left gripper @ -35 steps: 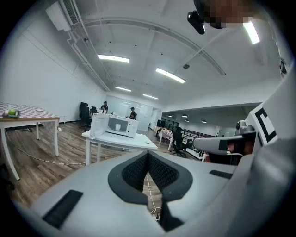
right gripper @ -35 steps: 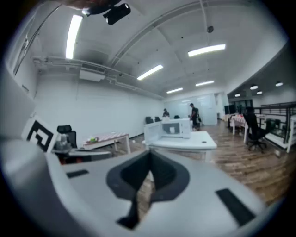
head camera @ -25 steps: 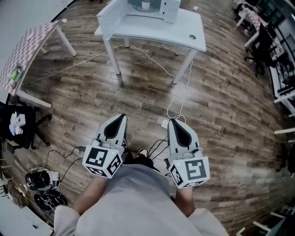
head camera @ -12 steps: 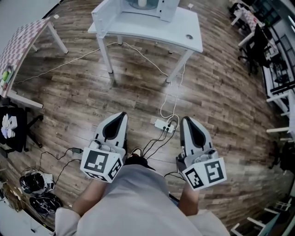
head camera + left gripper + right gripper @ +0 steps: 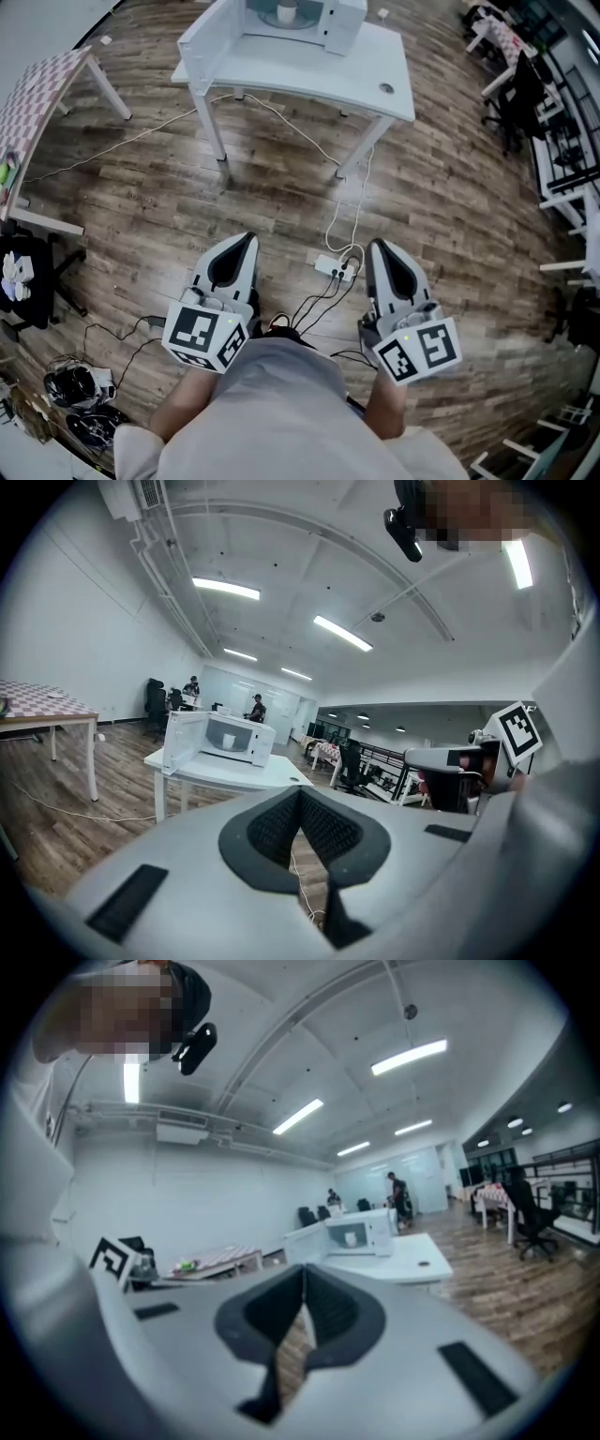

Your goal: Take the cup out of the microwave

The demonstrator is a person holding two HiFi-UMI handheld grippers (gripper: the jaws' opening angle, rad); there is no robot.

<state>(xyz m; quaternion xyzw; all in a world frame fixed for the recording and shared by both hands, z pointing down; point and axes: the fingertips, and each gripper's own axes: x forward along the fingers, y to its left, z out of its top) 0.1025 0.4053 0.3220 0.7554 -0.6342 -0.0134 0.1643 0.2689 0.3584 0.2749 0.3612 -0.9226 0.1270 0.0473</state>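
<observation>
A white microwave [image 5: 298,13] stands on a white table [image 5: 361,70] at the top of the head view, its door [image 5: 208,36] swung open to the left. A pale cup [image 5: 286,11] sits inside it, and it also shows as a small cup [image 5: 229,741] in the left gripper view and a cup [image 5: 351,1238] in the right gripper view. My left gripper [image 5: 246,239] and right gripper [image 5: 377,246] are held side by side over the wooden floor, far short of the table. Both are shut with nothing in them.
A power strip [image 5: 336,267] with cables lies on the floor between the grippers, one cable running up to the table. A checkered table [image 5: 37,112] and a black chair [image 5: 23,267] stand at the left. Office chairs and desks [image 5: 525,84] fill the right side.
Both grippers have advanced over the floor; the power strip has slid down the head view to lie between them. The right gripper has shifted right and lower in that view. The jaws stay shut.
</observation>
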